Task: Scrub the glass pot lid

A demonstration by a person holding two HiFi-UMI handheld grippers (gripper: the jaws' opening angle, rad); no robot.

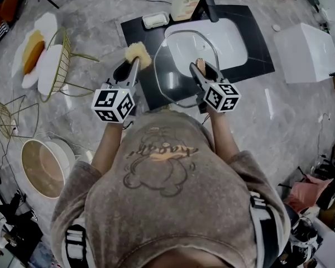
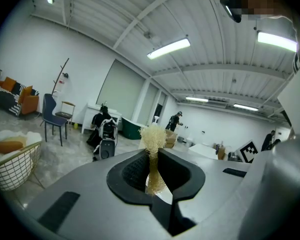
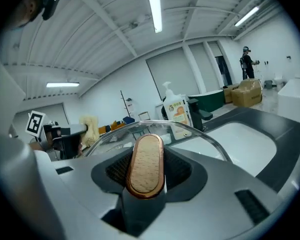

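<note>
Below, left tongs (image 1: 135, 61) pinching scrubber (image 1: 138, 52), right tongs (image 1: 201, 67) clamping glass lid (image 1: 176, 74) by handle (image 3: 146, 164), black counter (image 1: 258, 44), marble floor (image 1: 95, 15).

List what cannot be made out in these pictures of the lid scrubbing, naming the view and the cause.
- Base of the handle, where it meets the glass pot lid: right gripper view, covered by the right gripper's jaws shut on it.
- Lower end of the scrubber: left gripper view, sunk between the left gripper's shut jaws.
- Print on the bottle label: right gripper view, too small.
- Any dirt on the lid: head view, too small.
</note>
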